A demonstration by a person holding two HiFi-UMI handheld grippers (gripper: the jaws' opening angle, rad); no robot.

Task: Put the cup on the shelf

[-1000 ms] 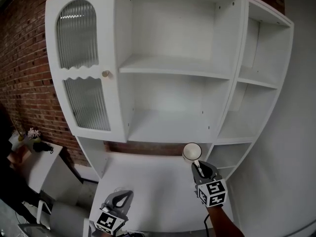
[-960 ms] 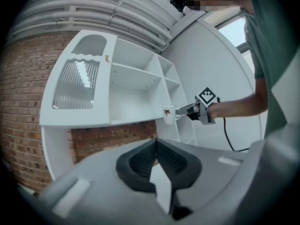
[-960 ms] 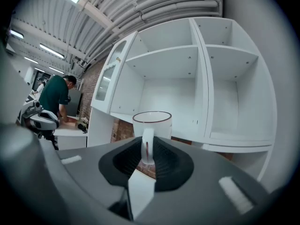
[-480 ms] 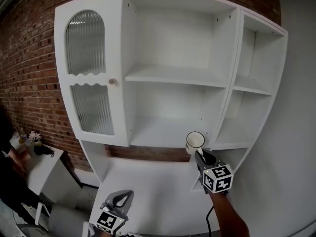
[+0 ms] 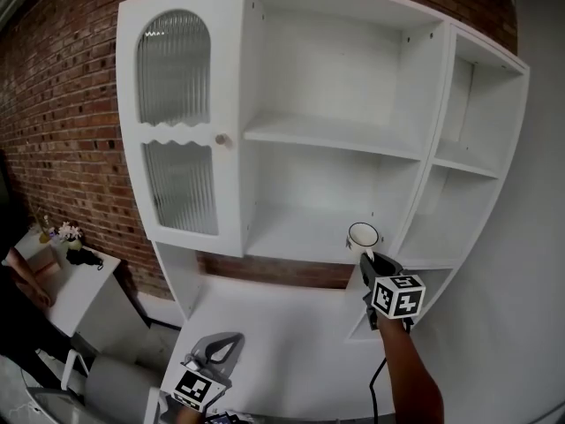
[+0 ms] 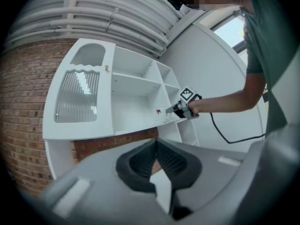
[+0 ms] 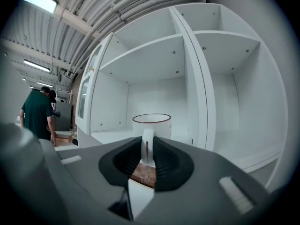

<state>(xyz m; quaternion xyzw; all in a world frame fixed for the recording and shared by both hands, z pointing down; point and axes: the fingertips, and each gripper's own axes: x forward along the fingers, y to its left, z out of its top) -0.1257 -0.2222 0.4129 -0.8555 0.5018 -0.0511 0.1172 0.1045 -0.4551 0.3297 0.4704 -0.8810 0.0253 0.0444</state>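
Note:
A white cup [image 5: 363, 235] with a dark rim hangs upright in front of the lower shelf [image 5: 300, 237] of the white cabinet, near its right upright. My right gripper [image 5: 369, 260] is shut on the cup's handle [image 7: 147, 146], and the cup [image 7: 152, 124] stands just beyond the jaws in the right gripper view. My left gripper [image 5: 217, 349] stays low at the bottom of the head view, jaws shut with nothing between them [image 6: 157, 150]. In the left gripper view the right gripper [image 6: 177, 108] with the cup [image 6: 162, 112] shows small against the cabinet.
The cabinet has a ribbed-glass door [image 5: 181, 122] at the left, an upper shelf [image 5: 331, 135] and narrow side compartments [image 5: 455, 210] at the right. Below lies a white counter [image 5: 274, 334]. A brick wall [image 5: 53, 122] runs at the left, with a small table [image 5: 71, 276] below it.
My right gripper has carried the cup up and toward the lower shelf's front edge. The left gripper has barely moved.

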